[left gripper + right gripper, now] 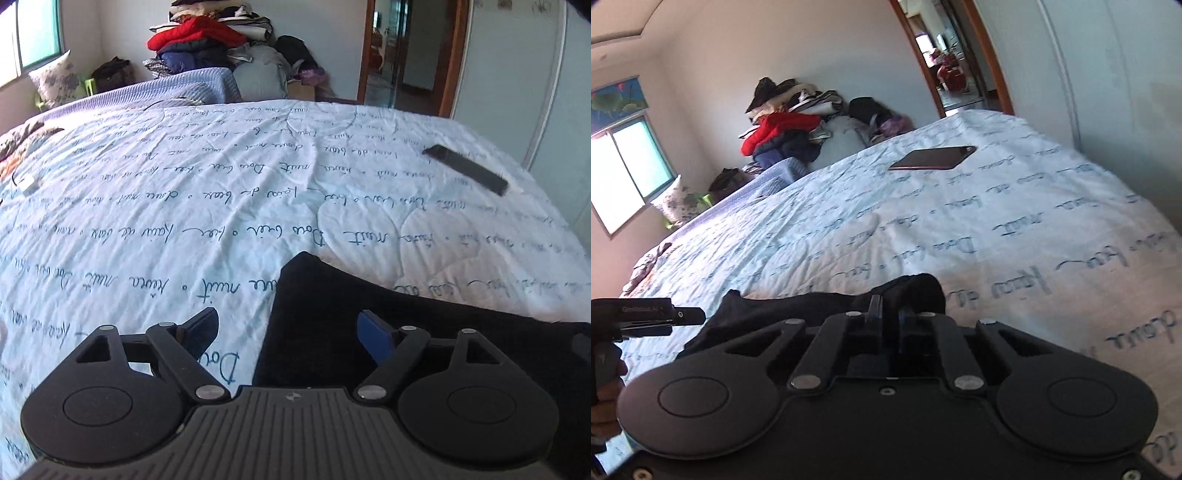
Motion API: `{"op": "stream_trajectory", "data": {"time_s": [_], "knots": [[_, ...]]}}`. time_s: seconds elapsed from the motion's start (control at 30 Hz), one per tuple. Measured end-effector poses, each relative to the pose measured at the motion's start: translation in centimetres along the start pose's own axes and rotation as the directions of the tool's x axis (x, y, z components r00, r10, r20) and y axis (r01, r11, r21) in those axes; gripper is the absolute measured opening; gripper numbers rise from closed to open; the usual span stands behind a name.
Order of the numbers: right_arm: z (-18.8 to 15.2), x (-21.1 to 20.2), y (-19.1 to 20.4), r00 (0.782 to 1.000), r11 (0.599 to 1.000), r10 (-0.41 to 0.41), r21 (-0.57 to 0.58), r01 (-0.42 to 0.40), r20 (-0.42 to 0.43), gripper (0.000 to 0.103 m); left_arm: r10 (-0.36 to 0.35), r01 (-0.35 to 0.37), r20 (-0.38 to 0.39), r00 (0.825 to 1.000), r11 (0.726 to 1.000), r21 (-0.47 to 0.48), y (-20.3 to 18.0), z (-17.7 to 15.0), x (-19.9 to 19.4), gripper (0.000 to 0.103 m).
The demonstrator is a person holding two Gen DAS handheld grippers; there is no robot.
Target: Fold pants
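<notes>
Black pants (332, 306) lie on a pale blue quilt with script print (184, 206). In the left wrist view my left gripper (286, 332) is open, its blue pads (376, 338) spread over the pants' left edge, one pad above the quilt and one above the cloth. In the right wrist view my right gripper (890, 314) is shut on a raised bunch of the black pants (912, 291). The rest of the pants (783, 314) trails left. The left gripper's body (646, 317) shows at the left edge there.
A dark phone (467, 168) lies on the quilt at the far right; it also shows in the right wrist view (932, 157). A pile of clothes (207, 40) stands by the far wall. A doorway (406, 48) and a wardrobe (517, 74) are at the right.
</notes>
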State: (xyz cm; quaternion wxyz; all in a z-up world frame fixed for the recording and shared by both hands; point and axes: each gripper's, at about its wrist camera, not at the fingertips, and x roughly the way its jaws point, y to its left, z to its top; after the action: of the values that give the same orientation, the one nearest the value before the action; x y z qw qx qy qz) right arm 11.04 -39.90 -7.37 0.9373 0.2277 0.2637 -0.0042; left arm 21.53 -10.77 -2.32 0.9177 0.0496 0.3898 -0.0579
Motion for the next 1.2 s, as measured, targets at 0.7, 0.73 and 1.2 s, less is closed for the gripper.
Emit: {"op": "stream_trajectory", "data": {"time_s": [0.7,0.73,1.2], "knots": [[-6.0,-8.0,4.8,0.993,0.991,-0.019,-0.131,0.004,-0.113,0.037,0.019,-0.03,0.087,0.996,0.991,0.13,-1.4,-4.6,-3.9,0.089],[-6.1,-8.0,5.0,0.994,0.989,-0.031,-0.149,0.015,-0.103,0.033,0.007,-0.017,0.078,0.997,0.991,0.131,-1.5,-5.1,-4.0,0.089],[-4.1,-10.4,4.7,0.988,0.97,-0.156,-0.187,0.156,0.015,0.019,-0.051,0.051,0.01,0.999,0.998,0.045,0.7,-6.5,-4.1,0.093]]}}
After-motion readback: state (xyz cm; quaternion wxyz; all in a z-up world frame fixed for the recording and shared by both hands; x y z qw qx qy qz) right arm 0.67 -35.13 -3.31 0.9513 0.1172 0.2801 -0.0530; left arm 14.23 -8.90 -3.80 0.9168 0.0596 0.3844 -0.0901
